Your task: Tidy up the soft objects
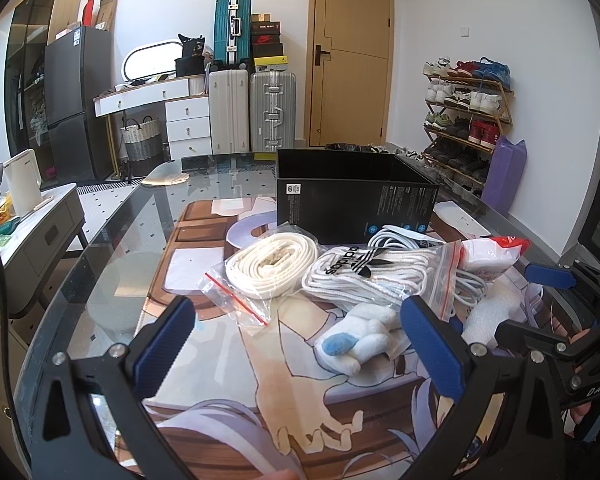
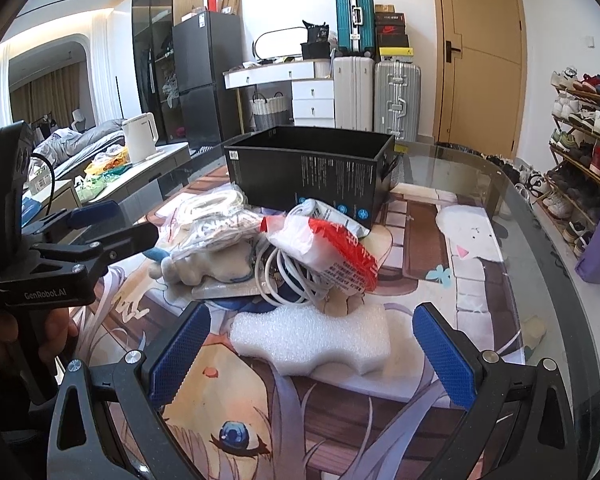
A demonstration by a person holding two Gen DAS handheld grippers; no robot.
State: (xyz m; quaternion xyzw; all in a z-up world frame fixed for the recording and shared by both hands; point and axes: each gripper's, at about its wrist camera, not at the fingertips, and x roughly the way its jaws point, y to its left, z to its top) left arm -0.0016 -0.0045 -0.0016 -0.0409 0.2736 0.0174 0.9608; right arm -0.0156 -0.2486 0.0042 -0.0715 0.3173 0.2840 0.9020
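Observation:
A pile of soft things lies on the printed mat in front of an open black box (image 1: 356, 196) (image 2: 312, 176). It holds a zip bag of cream rope (image 1: 272, 268), a bag of white laces (image 1: 380, 276), a white plush toy (image 1: 356, 340) (image 2: 204, 268), a coiled white cable (image 2: 288, 280), a red-and-white packet (image 2: 328, 248) (image 1: 496, 256) and a white foam piece (image 2: 312, 340) (image 1: 492, 316). My left gripper (image 1: 300, 344) (image 2: 120, 222) is open, with the plush toy just ahead of its right finger. My right gripper (image 2: 314, 360) (image 1: 536, 304) is open, its fingers on either side of the foam piece.
The glass table (image 1: 112, 248) ends in a curved edge on the left and right. A side cabinet with a white kettle (image 1: 22, 180) stands to the left. A shoe rack (image 1: 466, 120) and a purple bag (image 1: 504, 176) stand to the right. Suitcases (image 1: 252, 112) line the far wall.

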